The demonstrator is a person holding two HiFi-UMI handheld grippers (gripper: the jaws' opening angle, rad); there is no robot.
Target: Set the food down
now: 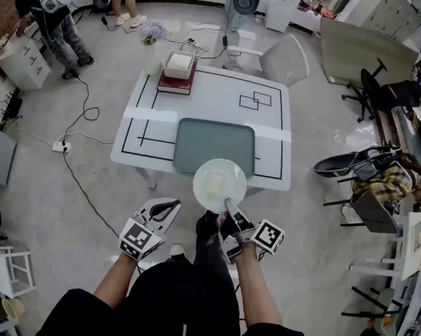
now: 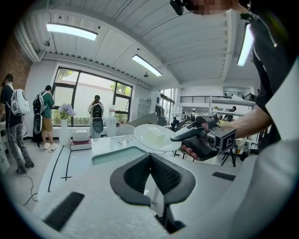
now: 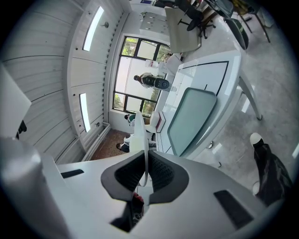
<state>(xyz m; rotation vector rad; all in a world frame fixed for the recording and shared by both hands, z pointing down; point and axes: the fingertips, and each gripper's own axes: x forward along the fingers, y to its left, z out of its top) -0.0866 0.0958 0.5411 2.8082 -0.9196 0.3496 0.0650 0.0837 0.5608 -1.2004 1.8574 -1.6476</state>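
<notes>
Currently right claw (image 1: 230,205) pinches the plate (image 1: 209,194) at its 5 o'clock rim, food (image 1: 216,182) atop, airborne at 6 o'clock of the tray (image 1: 191,136) over the table (image 1: 203,90) edge; left claw (image 1: 164,209) pressed together, empty; best lowered level, slowly.

No text, label or number can be read anywhere.

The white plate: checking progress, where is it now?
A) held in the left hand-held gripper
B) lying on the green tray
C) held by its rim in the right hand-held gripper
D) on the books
C: the right hand-held gripper is shut on the rim of the white plate, holding it off the table.
</notes>
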